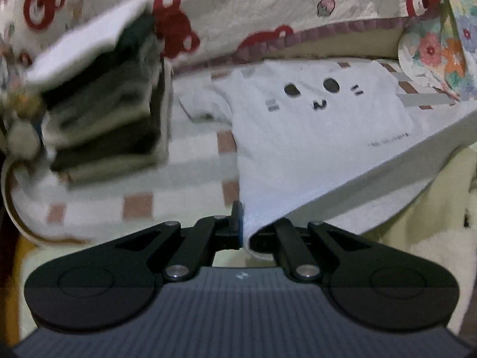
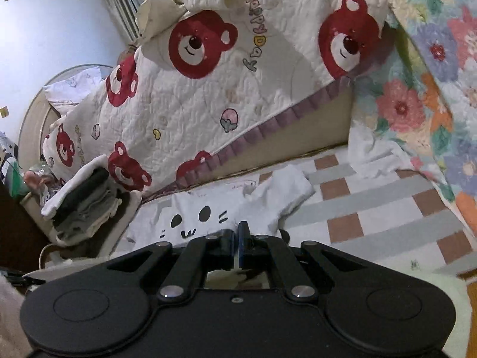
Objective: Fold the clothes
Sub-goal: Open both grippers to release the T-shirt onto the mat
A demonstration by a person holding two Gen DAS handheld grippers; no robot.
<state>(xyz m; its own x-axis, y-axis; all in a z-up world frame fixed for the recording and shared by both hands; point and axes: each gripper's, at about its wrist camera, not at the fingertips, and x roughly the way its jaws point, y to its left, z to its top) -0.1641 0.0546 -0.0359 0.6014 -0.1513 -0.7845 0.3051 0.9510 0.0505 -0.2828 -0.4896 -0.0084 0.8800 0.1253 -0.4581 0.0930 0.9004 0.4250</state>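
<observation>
Both grippers' fingers [image 1: 237, 223] [image 2: 242, 232] pinched on white T-shirt [image 1: 313, 125].

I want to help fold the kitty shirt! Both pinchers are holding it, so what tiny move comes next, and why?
Probably lift both grippers a little and carry the held edge forward, over the cat face. The left gripper is shut on the white T-shirt with the hem raised, the right gripper looks shut on its edge too, and the rest lies flat on the checked sheet.
</observation>
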